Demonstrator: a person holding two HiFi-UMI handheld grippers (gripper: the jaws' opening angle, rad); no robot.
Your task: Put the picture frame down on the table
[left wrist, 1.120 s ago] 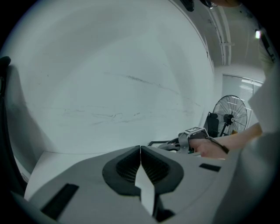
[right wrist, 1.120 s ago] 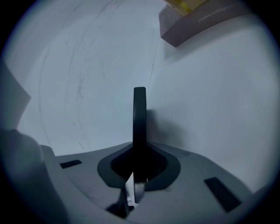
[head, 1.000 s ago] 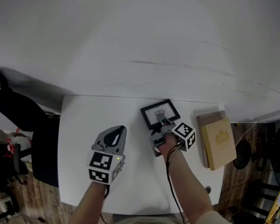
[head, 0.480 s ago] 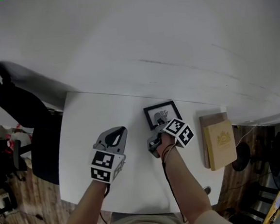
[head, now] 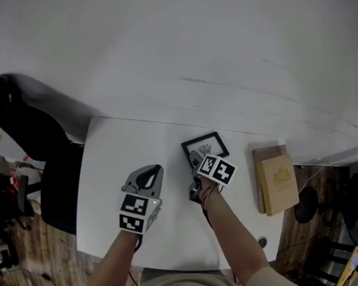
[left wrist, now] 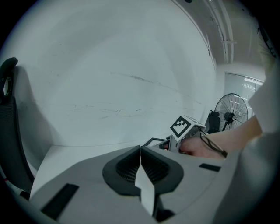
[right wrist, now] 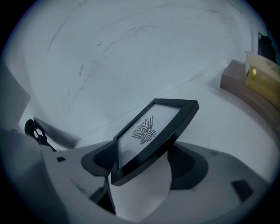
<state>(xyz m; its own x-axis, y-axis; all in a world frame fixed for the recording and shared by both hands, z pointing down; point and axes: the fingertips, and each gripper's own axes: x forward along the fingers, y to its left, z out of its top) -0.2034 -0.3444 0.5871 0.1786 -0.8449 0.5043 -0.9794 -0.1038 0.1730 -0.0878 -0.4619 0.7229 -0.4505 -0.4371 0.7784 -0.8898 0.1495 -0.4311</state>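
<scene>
A small black picture frame [head: 204,148] with a line drawing lies at the back of the white table [head: 114,151]. In the right gripper view the frame [right wrist: 151,133] sits tilted, its near edge between the jaws. My right gripper [head: 197,167] has just been opening its jaws, and both pads now stand apart from the frame's sides. Its midpoint [right wrist: 144,162] is over the frame's lower corner. My left gripper [head: 147,172] hovers to the left of it, shut and empty, its tips [left wrist: 140,149] pressed together.
Two stacked books [head: 277,183] lie at the table's right end, close to the frame [right wrist: 251,81]. A white wall runs behind the table. A black chair [head: 26,137] stands at the left, and a floor fan [left wrist: 232,113] is off to the right.
The right gripper rolled about its axis and its jaws spread from shut on the frame to wide apart. It shifted slightly left. The left gripper stayed where it was.
</scene>
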